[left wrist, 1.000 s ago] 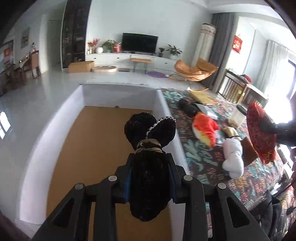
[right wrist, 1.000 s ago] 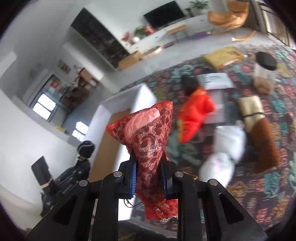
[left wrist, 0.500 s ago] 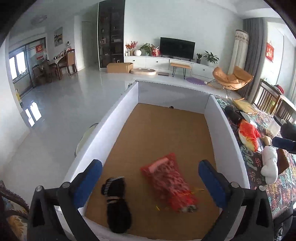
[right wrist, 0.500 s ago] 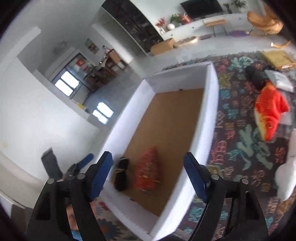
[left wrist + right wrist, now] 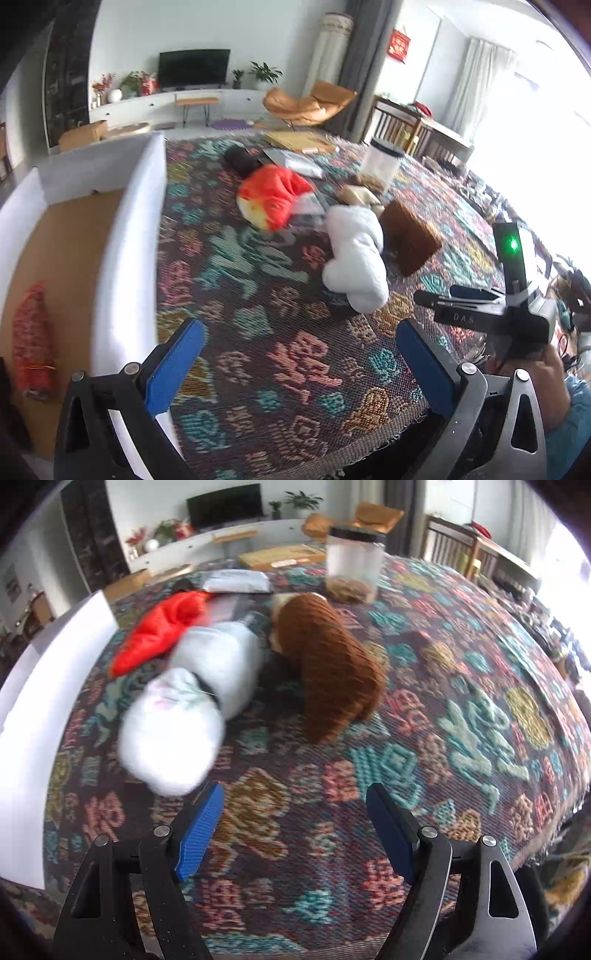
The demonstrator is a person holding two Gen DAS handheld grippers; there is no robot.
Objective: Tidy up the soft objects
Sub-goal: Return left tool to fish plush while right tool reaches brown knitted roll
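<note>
Sorting the soft toys, I count the white plush (image 5: 177, 716) as my nearest candidate, lying on the patterned blanket (image 5: 424, 738) just ahead of my right gripper (image 5: 295, 827), whose jaws stand wide and empty so they can straddle it. Touching it are the brown plush (image 5: 332, 664) and the orange fish plush (image 5: 275, 197). My left gripper (image 5: 299, 362) is likewise wide and empty, beside the white-walled box (image 5: 129, 229), where a red pouch (image 5: 33, 339) already lies.
</note>
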